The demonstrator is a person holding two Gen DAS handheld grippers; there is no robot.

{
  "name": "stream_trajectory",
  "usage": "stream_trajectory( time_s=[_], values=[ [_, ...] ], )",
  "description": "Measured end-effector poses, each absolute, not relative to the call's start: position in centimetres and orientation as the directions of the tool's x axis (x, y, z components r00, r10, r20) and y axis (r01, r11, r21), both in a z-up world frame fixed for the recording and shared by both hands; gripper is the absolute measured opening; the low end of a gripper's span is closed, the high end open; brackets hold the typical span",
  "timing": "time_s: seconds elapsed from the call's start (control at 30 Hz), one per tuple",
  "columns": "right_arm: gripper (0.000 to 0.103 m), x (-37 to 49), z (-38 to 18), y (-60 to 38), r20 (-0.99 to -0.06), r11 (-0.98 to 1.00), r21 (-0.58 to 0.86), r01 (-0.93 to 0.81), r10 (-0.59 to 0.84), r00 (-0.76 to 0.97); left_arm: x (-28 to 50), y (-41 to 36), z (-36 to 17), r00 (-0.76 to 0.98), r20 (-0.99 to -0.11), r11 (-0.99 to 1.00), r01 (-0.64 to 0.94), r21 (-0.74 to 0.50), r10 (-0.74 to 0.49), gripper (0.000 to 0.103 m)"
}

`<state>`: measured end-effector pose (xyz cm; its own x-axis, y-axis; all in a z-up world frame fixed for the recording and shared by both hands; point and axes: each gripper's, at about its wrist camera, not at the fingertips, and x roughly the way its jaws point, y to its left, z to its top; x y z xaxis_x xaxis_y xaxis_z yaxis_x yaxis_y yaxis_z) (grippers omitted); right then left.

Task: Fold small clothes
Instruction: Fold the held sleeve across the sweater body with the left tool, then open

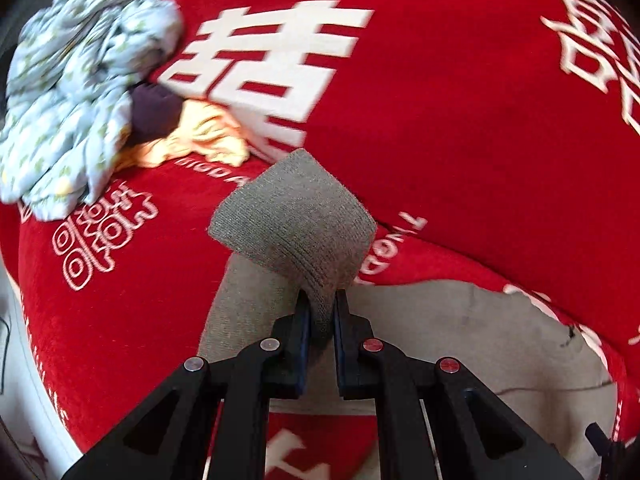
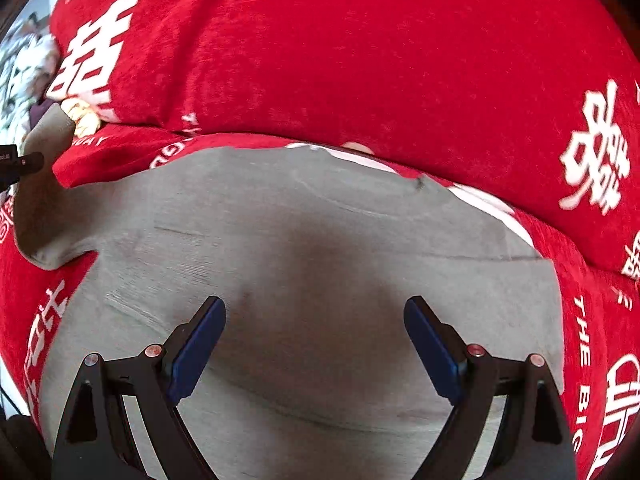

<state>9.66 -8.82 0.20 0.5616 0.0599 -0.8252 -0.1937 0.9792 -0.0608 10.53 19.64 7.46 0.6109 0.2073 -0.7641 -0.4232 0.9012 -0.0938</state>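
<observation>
A grey knit garment (image 2: 320,240) lies spread on the red cover. My left gripper (image 1: 322,304) is shut on its grey sleeve cuff (image 1: 294,216) and holds it lifted above the cover; the sleeve hangs down behind the cuff. The lifted sleeve also shows at the left edge of the right wrist view (image 2: 44,184). My right gripper (image 2: 315,320) is open and empty, hovering just over the middle of the garment's body, with its blue pads (image 2: 198,354) wide apart.
The red cover (image 1: 440,120) has white characters and lettering and rises like a cushion at the back. A crumpled pale blue patterned garment (image 1: 80,88), a dark purple piece (image 1: 154,114) and a yellow-orange cloth (image 1: 204,136) lie piled at the far left.
</observation>
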Motion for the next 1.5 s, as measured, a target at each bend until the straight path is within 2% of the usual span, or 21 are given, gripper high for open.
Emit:
stream_trajectory(
  time_s=[0.53,1.0,1.23,1.5],
  values=[
    [0.092,8.6,2.0,-18.4,-0.798,0.997,0.015,-0.080,0.061,0.600,11.7,5.1,10.4,0.646,-0.747,0.976,-0.219,0.015,0.156,0.011],
    [0.092,7.2,2.4,-24.9,-0.777,1.000,0.022,-0.016,0.027,0.629,10.8,-7.2,11.7,0.667,-0.740,0.995,-0.039,0.090,0.093,0.011],
    [0.092,6.6,1.5,-28.2,-0.775,0.998,0.054,0.028,0.024,0.631,10.3,-12.2,10.7,0.654,-0.753,0.991,0.043,0.126,0.067,0.011],
    [0.092,6.1,1.1,-31.1,-0.772,0.995,0.079,0.063,0.021,0.635,11.0,-15.2,6.8,0.566,-0.823,0.990,0.095,0.108,0.036,0.011]
  ],
)
